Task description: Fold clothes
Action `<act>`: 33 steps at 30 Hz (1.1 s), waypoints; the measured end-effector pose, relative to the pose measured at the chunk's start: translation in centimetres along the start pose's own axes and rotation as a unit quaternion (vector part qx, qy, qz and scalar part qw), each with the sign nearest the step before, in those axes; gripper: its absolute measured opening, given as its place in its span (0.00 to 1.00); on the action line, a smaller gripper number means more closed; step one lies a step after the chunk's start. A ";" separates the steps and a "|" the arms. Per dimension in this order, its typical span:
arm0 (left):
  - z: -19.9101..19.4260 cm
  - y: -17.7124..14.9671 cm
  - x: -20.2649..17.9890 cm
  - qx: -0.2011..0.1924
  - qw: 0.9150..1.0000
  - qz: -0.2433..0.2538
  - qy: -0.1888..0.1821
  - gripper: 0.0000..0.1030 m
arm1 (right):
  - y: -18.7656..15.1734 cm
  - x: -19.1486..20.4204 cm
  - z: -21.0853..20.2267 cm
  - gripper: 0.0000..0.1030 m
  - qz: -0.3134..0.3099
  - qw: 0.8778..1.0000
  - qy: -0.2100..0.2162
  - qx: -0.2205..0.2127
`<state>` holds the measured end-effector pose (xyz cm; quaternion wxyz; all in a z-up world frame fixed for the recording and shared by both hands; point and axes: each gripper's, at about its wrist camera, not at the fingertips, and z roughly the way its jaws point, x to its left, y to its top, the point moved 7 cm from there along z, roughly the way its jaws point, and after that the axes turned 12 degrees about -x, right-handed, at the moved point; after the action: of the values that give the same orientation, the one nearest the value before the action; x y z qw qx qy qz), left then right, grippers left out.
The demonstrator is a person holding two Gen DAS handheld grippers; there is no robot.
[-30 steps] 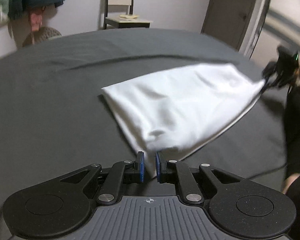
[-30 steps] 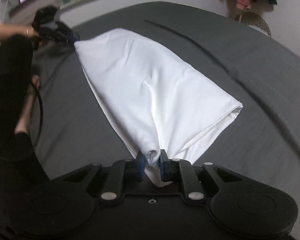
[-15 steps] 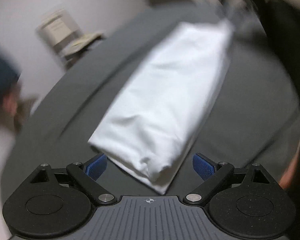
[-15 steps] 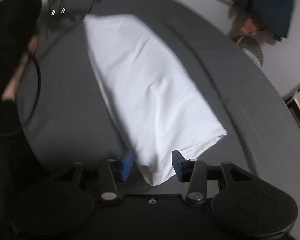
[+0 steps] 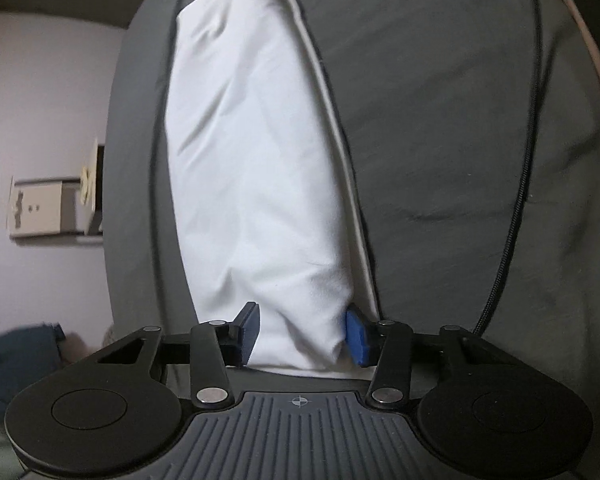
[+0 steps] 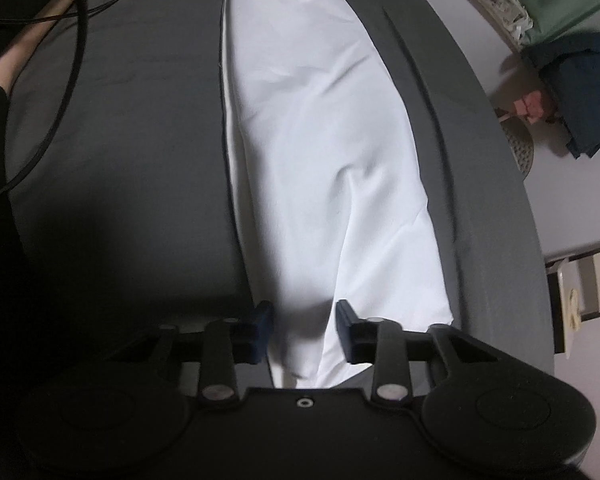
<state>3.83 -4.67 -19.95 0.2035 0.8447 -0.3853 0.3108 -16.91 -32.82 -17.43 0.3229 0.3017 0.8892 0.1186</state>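
A white garment (image 5: 252,160), folded into a long strip, lies flat on the dark grey bed sheet (image 5: 440,120). My left gripper (image 5: 302,334) stands open astride one narrow end of it. Cloth fills the gap, and the right blue pad (image 5: 356,338) touches the fold. In the right wrist view the same white garment (image 6: 320,140) runs away from me. My right gripper (image 6: 305,330) is open over its other end, with cloth lying between the fingers. Neither end is lifted off the bed.
A black cable (image 5: 516,200) trails over the sheet beside the garment, seen also as the cable (image 6: 68,80) near a person's forearm (image 6: 28,44). Past the bed edge are a pale chair (image 5: 40,208) and a hanging dark blue garment (image 6: 580,80).
A second ago both grippers were shut on the garment's corners. They let go, opened wide, turned to face along the strip, and now their fingers have narrowed around its ends.
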 end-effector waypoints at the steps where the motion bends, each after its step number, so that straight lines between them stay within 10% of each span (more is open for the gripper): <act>1: -0.1 0.2 -0.1 0.000 1.000 0.007 -0.005 0.37 | 0.1 0.0 0.0 0.29 -0.003 1.000 -0.002 -0.002; 9: 0.5 0.3 -0.6 0.002 0.999 -0.017 -0.038 0.12 | 0.3 1.3 1.3 0.24 -0.064 0.998 -0.014 -0.007; 14: -1.3 -0.2 1.0 -0.011 0.998 -0.045 -0.033 0.11 | 0.9 -0.1 -0.3 0.09 -0.050 0.998 -0.034 -0.034; 25: -0.2 -0.8 -0.6 -0.001 0.985 -0.132 -0.112 0.12 | -0.2 1.9 2.0 0.23 -0.036 0.999 0.040 -0.006; 28: -0.7 -1.1 0.0 -0.001 0.977 -0.181 -0.113 0.18 | -0.9 0.5 1.3 0.36 0.042 0.997 0.063 -0.010; 33: -4.2 -2.2 1.4 -0.043 0.946 -0.298 -0.121 0.75 | -3.4 -4.9 -1.0 0.46 0.266 0.959 0.074 -0.058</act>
<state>4.74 -1.59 -16.19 0.2750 0.9426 -0.1507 0.1146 -16.15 -38.49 -15.55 0.2301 0.4982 0.7898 0.2739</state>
